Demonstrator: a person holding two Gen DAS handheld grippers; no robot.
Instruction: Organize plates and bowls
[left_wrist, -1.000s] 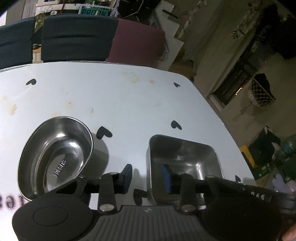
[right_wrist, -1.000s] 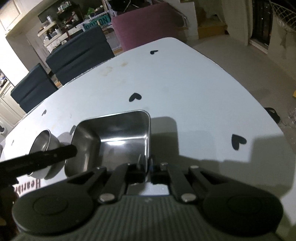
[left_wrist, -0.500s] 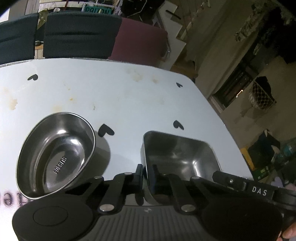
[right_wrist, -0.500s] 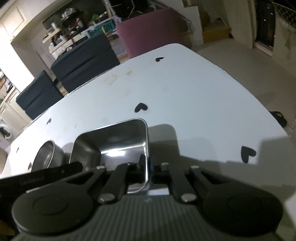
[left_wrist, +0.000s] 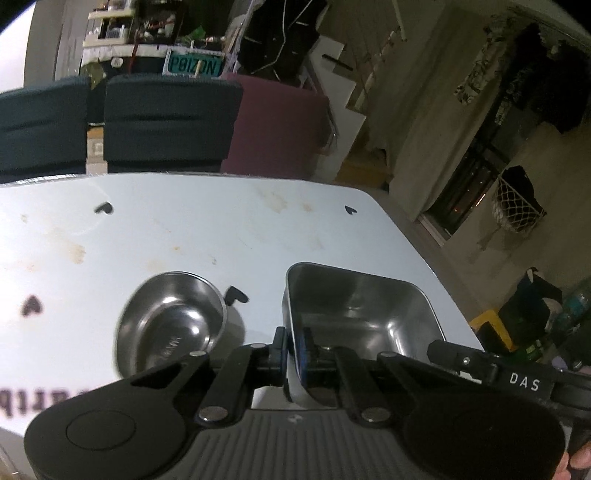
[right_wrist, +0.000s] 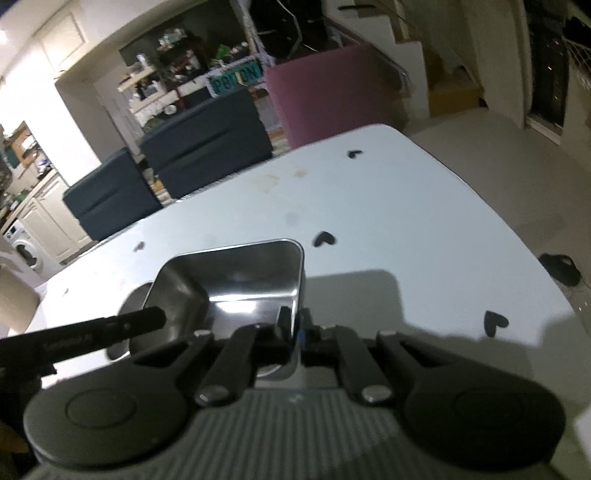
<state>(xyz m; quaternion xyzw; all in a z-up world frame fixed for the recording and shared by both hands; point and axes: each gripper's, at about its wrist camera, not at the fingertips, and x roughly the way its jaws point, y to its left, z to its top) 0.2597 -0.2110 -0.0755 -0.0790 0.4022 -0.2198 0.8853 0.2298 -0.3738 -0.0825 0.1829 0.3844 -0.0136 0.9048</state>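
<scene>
A square steel bowl (left_wrist: 362, 314) is held by both grippers above the white table (left_wrist: 207, 236). My left gripper (left_wrist: 291, 343) is shut on the bowl's left wall. My right gripper (right_wrist: 295, 325) is shut on the bowl's right wall, where the bowl (right_wrist: 236, 280) fills the middle of the right wrist view. A round steel bowl (left_wrist: 171, 325) sits on the table just left of the square one; in the right wrist view it (right_wrist: 135, 306) is mostly hidden behind the square bowl.
The table carries black heart marks (right_wrist: 324, 239) and brown stains (left_wrist: 273, 199). Dark blue chairs (left_wrist: 166, 122) and a maroon chair (left_wrist: 280, 125) stand along the far edge. The table's right edge drops to the floor (right_wrist: 517, 155).
My left gripper closed on the square bowl's left wall. Both grippers then raised the bowl, and the table and round bowl now look farther below.
</scene>
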